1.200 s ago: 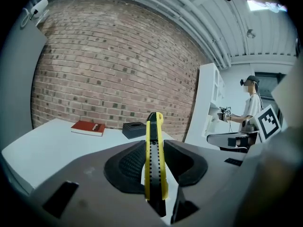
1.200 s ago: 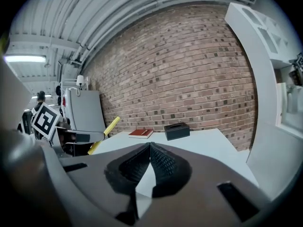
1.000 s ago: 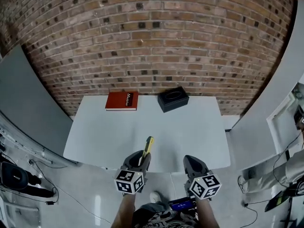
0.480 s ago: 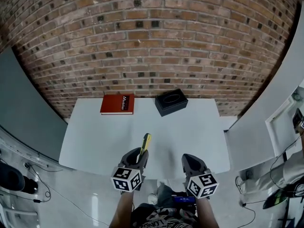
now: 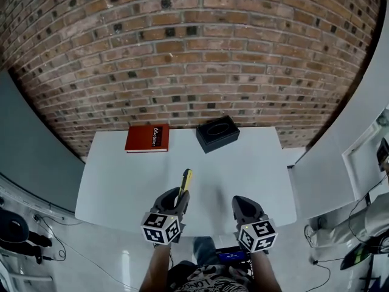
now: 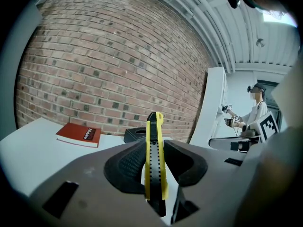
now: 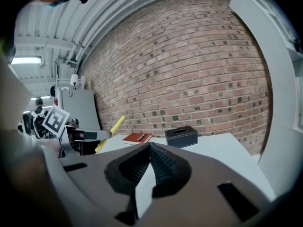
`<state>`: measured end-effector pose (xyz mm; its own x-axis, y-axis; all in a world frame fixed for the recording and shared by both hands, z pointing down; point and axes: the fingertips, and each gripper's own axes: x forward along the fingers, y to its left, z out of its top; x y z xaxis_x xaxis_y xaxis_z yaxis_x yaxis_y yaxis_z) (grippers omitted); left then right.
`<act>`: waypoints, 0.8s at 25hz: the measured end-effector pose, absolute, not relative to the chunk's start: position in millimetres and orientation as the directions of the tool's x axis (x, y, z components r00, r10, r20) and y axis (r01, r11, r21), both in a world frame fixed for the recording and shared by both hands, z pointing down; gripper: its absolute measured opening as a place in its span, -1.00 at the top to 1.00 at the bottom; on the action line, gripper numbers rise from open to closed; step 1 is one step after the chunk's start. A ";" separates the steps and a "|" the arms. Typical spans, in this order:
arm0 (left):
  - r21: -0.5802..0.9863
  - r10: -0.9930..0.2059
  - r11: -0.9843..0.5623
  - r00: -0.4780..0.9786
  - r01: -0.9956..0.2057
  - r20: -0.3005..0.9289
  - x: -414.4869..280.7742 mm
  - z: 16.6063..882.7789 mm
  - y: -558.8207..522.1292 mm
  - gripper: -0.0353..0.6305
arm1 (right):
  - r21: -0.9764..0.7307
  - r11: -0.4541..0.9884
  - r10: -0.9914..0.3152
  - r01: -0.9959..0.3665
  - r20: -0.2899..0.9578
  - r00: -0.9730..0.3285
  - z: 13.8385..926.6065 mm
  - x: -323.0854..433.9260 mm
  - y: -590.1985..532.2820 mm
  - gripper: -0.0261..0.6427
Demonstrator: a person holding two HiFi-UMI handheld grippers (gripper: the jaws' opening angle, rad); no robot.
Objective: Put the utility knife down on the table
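A yellow and black utility knife (image 6: 154, 155) stands upright between the jaws of my left gripper (image 6: 154, 167), which is shut on it. In the head view the knife (image 5: 185, 182) sticks forward out of the left gripper (image 5: 175, 202) over the near edge of the white table (image 5: 134, 181). My right gripper (image 5: 242, 207) is shut with nothing in it, its jaws touching at the tips (image 7: 149, 148). From the right gripper view the knife (image 7: 109, 132) shows at the left, tilted.
A red book (image 5: 147, 138) lies at the table's far left and a black tissue box (image 5: 217, 132) at the far middle, both near the brick wall. Another person (image 6: 253, 115) stands in the distance on the right.
Both grippers stay close to where they were at the table's near edge; the view has shifted slightly, so the table and wall sit a little differently. The knife remains held.
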<state>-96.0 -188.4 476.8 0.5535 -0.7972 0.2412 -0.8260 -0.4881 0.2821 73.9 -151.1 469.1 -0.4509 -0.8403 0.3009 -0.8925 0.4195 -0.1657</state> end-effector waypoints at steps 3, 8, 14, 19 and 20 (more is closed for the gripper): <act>0.282 -0.791 -0.489 0.556 -0.825 0.255 -93.6 479.9 -193.3 0.52 | -0.163 0.411 -0.837 -0.897 0.324 -0.442 474.9 75.3 -157.0 0.92; 0.292 -0.784 -0.487 0.559 -0.824 0.271 -92.4 484.6 -200.9 0.52 | -0.160 0.409 -0.829 -0.898 0.346 -0.439 479.1 74.2 -164.9 0.92; 0.307 -0.772 -0.483 0.564 -0.820 0.293 -88.9 496.1 -213.3 0.52 | -0.166 0.392 -0.825 -0.905 0.373 -0.425 488.1 78.9 -175.6 0.92; 0.323 -0.755 -0.473 0.566 -0.820 0.330 -87.5 512.7 -215.0 0.53 | -0.175 0.375 -0.813 -0.910 0.410 -0.414 501.6 83.3 -178.4 0.92; 0.325 -0.752 -0.471 0.566 -0.820 0.338 -87.8 516.6 -216.9 0.52 | -0.176 0.373 -0.811 -0.911 0.415 -0.413 504.4 83.5 -180.6 0.92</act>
<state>-87.8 -216.9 516.6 0.5657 -0.7522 0.3378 -0.8202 -0.4708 0.3251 83.5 -180.6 504.4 -0.4127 -0.8109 0.4150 -0.9108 0.3732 -0.1764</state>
